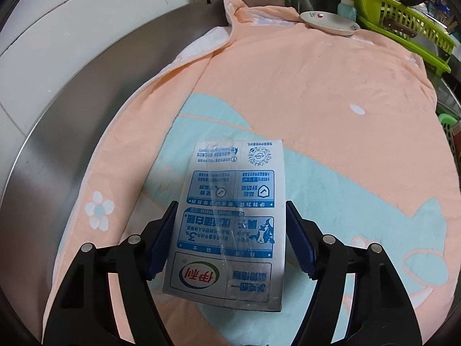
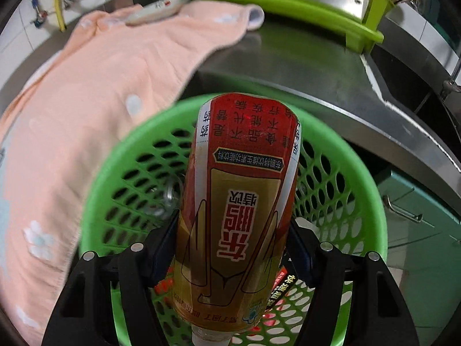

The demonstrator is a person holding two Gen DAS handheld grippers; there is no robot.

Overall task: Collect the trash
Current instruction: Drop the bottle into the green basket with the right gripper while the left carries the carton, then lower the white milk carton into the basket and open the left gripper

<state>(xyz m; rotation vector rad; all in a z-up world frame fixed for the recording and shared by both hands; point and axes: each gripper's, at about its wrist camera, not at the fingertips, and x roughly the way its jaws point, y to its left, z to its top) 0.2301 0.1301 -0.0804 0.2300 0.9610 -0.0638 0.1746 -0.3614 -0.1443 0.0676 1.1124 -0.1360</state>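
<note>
A flattened white and blue milk carton (image 1: 230,219) lies on the peach towel (image 1: 317,86). My left gripper (image 1: 230,204) straddles it. Its left finger overlaps the carton's edge and a thin gap shows at the right finger, so it is open. In the right wrist view my right gripper (image 2: 234,217) is shut on a red and gold drink bottle (image 2: 239,201), whose cap end points toward the camera. The bottle hangs over a round green basket (image 2: 138,138) with wrappers and other litter inside.
The towel (image 2: 100,72) covers most of a steel counter (image 1: 100,101). A white plate (image 1: 330,23) rests on its far edge. A lime dish rack (image 1: 403,17) stands at the back right. The green basket (image 1: 448,121) shows at the right edge.
</note>
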